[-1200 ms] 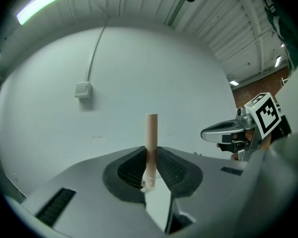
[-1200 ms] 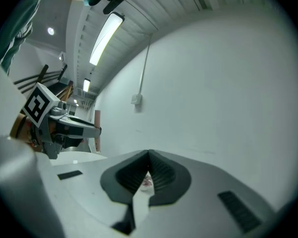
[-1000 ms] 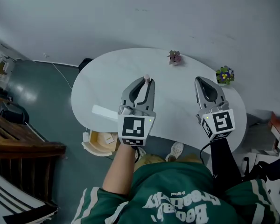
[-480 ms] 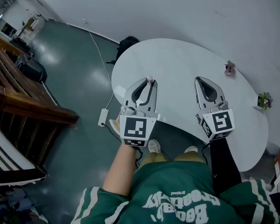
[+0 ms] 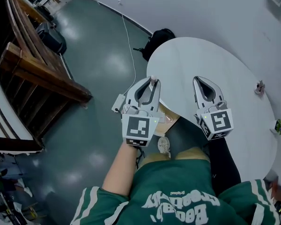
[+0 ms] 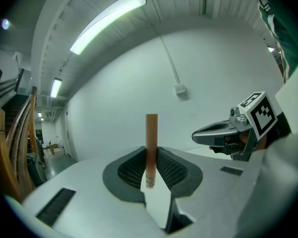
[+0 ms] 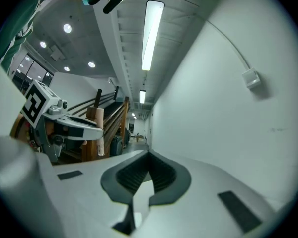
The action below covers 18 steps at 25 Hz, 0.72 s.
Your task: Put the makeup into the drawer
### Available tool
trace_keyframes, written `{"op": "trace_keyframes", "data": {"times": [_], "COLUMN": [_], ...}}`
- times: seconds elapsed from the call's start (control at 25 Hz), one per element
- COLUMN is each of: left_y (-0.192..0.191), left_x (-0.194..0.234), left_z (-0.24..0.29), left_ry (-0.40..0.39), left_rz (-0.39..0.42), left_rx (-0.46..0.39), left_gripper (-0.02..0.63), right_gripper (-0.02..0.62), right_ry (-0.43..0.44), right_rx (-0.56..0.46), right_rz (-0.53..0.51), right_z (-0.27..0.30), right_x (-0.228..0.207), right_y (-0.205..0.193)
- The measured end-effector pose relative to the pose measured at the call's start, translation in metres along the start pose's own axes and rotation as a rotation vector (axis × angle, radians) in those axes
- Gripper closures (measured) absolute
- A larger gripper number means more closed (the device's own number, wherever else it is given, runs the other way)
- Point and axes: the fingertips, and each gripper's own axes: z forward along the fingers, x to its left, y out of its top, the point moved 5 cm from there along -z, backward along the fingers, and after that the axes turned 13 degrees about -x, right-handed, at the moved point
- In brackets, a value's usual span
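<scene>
The makeup stick (image 6: 151, 145) is a slim, straight tube, pinkish-brown along most of its length, with a paler, clear lower end that carries small print too fine to read. It stands upright in the left gripper (image 6: 150, 183), crosswise to the way the gripper points. The ribbed dark fingers (image 6: 129, 168) are closed to a narrow gap and clamp the tube's lower end, so most of it rises free above them. In the head view only the stick's pale tip shows at this gripper's front, held in the air at the near rim of the white oval bench (image 5: 225, 64), with grey-green floor (image 5: 93, 78) to its left. The right gripper (image 7: 148, 156) is held beside the left one, apart from it. Its fingers are together at the tips with nothing between them.
</scene>
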Motion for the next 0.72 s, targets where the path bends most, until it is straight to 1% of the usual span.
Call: {"op": "trace_keyframes", "data": {"times": [0.16,0.32,0.44,0.48,0.56,0.64,0.72], "left_y": [-0.005,-0.011,-0.024,-0.031,-0.050,-0.073,-0.099], "left_x": [0.022,0.038,0.038,0.036,0.025,0.009,-0.009], "left_z": [-0.017,-0.030,-0.032,-0.032,-0.030,-0.029,-0.031], "left_ry": [0.030,0.051,0.024,0.000,-0.075,-0.175,-0.293], "left_rz": [-0.011,-0.002,0.026,0.049,0.116,0.189,0.256], "left_rx": [0.008,0.025,0.064,0.085,0.139,0.204,0.266], "left_gripper": [0.541,0.541,0.541,0.541,0.541,0.541,0.541], "right_gripper": [0.591,0.591,0.591,0.591,0.591,0.591,0.591], "right_ry": [0.053,0.061,0.057,0.061,0.074,0.071,0.063], "right_rx": [-0.007,0.003,0.017,0.023,0.035,0.047,0.058], "right_rz": [-0.003,0.005,0.006,0.004,-0.002,-0.003,-0.011], "right_z": [0.020,0.035,0.039,0.040,0.040,0.038,0.035], "right_x": [0.028,0.041,0.044,0.045,0.044,0.040,0.036], "right_y": [0.001,0.003,0.001,-0.002,-0.008,-0.012,-0.014]}}
